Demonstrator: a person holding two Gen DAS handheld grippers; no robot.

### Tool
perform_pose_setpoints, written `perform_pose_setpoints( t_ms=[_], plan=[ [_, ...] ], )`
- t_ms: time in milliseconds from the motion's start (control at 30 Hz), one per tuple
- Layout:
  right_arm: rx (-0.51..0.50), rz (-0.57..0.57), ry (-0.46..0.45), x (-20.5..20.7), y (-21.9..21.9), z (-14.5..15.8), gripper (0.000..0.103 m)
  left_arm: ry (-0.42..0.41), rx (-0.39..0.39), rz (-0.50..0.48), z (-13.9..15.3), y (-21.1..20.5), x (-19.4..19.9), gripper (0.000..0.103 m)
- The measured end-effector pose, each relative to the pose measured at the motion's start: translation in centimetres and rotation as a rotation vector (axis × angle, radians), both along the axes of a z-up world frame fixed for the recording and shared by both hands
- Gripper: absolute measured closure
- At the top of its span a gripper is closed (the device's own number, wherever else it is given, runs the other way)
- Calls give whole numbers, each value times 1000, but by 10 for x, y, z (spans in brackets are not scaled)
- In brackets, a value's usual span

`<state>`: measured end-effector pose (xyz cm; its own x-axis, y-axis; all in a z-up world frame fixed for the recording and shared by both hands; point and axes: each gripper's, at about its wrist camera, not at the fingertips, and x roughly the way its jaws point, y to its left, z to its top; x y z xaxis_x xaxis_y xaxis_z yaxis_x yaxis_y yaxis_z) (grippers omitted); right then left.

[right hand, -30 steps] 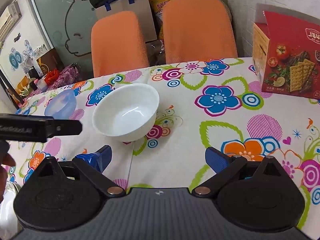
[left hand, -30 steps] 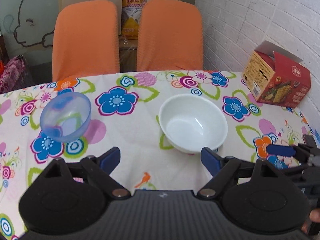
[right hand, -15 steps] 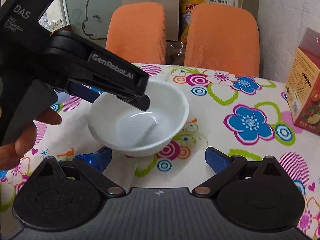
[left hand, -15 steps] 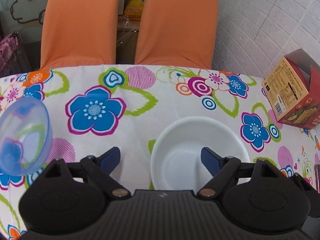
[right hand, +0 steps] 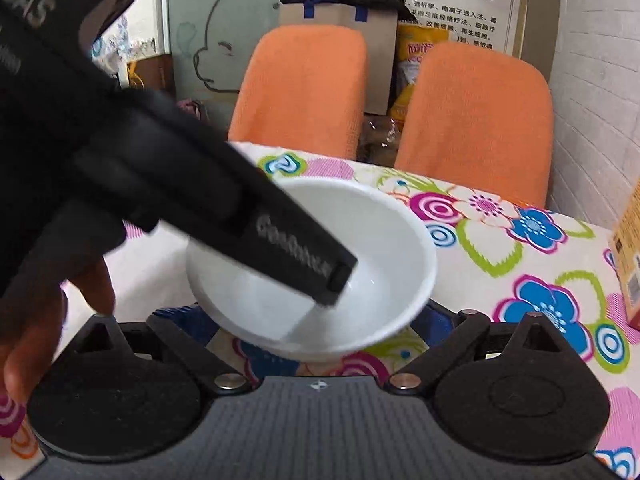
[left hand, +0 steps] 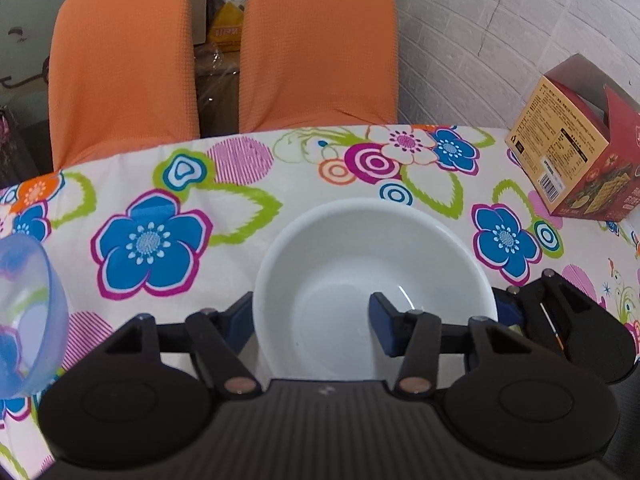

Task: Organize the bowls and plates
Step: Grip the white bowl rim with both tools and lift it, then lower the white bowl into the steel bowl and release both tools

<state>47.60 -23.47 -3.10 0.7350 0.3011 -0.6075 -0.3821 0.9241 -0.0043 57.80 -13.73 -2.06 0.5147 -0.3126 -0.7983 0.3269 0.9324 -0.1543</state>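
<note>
White bowl (left hand: 376, 264) stands empty on the floral tablecloth (left hand: 248, 208), a little right of the table's middle, with both tools at it.

At the far left of the left wrist view, a translucent blue bowl (left hand: 24, 312) sits on the cloth, well apart from the white one. Next comes the left gripper (left hand: 312, 320). It is partly open, and its 2 blue fingers straddle the white bowl's left wall, 1 outside the rim and 1 down inside the basin. A clear gap is left between them, so the wall is not pinched. From the right wrist view its black body slants down from the upper left into the bowl, and the person's hand (right hand: 36, 320) on it shows at the lower left edge.

The right gripper (right hand: 312, 316) is spread wide, with the bowl between its 2 fingers. The bowl hides most of both fingers, and I cannot tell whether either touches it.

Farther right, a red and yellow cracker box (left hand: 572, 160) stands by the white brick wall. 2 orange chairs (left hand: 320, 44) are behind the table.
</note>
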Motion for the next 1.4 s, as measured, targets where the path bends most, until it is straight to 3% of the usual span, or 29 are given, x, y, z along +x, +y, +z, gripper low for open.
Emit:
perform_pose_setpoints(
  t_ms=[67,467,667,933,1200,1400],
  plan=[
    [-20,22,-26,0,5,2,18,0,-2,-17,1,0,0,57],
    [-39,29,-153,-23,5,22,18,-26,-58,-58,26,12,-21,57],
    [-62,29,-155,-77,4,55,18,-68,-61,-66,56,14,-82,57],
    [-98,-12,-173,-192,19,75,18,-175,-26,-145,83,12,-208,55],
    [-83,-81,-131,-268,37,51,18,-145,-21,-217,56,19,-294,54],
    [-75,-94,-106,-284,46,34,18,-95,-22,-203,33,30,-307,54]
  ],
)
